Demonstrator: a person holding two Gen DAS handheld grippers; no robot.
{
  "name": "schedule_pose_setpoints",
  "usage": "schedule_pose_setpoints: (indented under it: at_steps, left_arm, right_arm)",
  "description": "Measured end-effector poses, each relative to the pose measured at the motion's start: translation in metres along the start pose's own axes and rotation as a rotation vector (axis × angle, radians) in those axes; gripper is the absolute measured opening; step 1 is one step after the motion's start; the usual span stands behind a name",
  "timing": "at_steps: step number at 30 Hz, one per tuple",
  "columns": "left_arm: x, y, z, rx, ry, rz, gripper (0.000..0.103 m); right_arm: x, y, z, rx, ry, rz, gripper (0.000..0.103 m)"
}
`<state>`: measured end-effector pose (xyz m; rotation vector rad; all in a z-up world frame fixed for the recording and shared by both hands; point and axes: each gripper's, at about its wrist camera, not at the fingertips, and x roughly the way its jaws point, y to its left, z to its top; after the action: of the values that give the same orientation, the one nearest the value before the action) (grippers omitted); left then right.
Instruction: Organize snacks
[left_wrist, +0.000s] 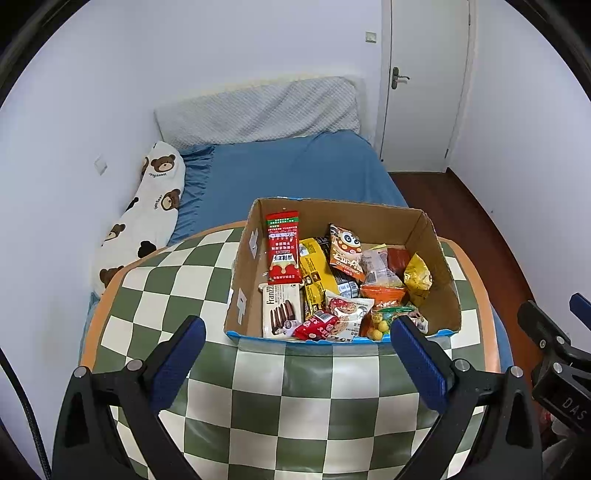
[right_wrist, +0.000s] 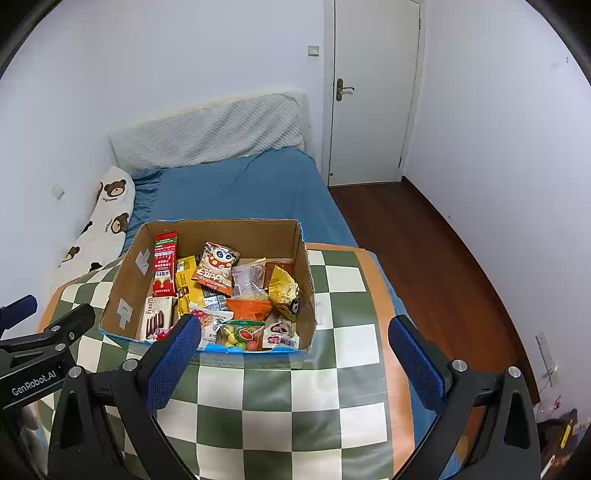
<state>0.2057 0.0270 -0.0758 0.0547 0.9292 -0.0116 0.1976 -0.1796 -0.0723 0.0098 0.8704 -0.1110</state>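
Note:
An open cardboard box (left_wrist: 424, 225) (right_wrist: 125, 273) stands on a green-and-white checked mat (left_wrist: 295, 398) (right_wrist: 280, 398). Several snack packs fill it: a tall red packet (left_wrist: 282, 247) (right_wrist: 164, 264), a white Franzzi biscuit pack (left_wrist: 281, 310) (right_wrist: 155, 317), a yellow bag (left_wrist: 417, 275) (right_wrist: 282, 286) and an orange cartoon-face pack (left_wrist: 345, 253) (right_wrist: 216, 267). My left gripper (left_wrist: 298, 343) is open, just short of the box's near wall, holding nothing. My right gripper (right_wrist: 295, 343) is open too, its left finger (right_wrist: 173, 365) in front of the box's near edge.
The mat lies on a bed with a blue sheet (left_wrist: 288, 170) (right_wrist: 240, 195). A bear-print pillow (left_wrist: 147, 218) (right_wrist: 99, 229) runs along the left wall. A grey headboard cushion (left_wrist: 258, 110) and a white door (right_wrist: 373, 92) are behind. Wood floor (right_wrist: 424, 258) lies to the right.

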Motion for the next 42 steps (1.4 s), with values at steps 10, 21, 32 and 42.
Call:
schedule_pose_setpoints:
  at_steps: [10,21,32,42]
  left_arm:
    - [-0.002,-0.001,-0.001,0.002,0.002,0.002,0.103]
    - [-0.003,-0.003,-0.001,0.0,0.004,0.002,0.103]
    - [-0.003,-0.004,-0.003,0.004,0.008,0.001,0.103]
    - [0.0,-0.007,-0.011,0.015,0.02,0.004,0.103]
  right_arm:
    - [-0.001,0.0,0.0,0.002,0.01,0.008,0.103]
    - [-0.001,0.0,-0.001,0.005,0.008,0.01,0.103]
    - [-0.004,-0.002,0.002,0.003,0.004,0.021,0.103]
    - [-0.002,-0.001,-0.001,-0.003,0.014,0.023,0.103]
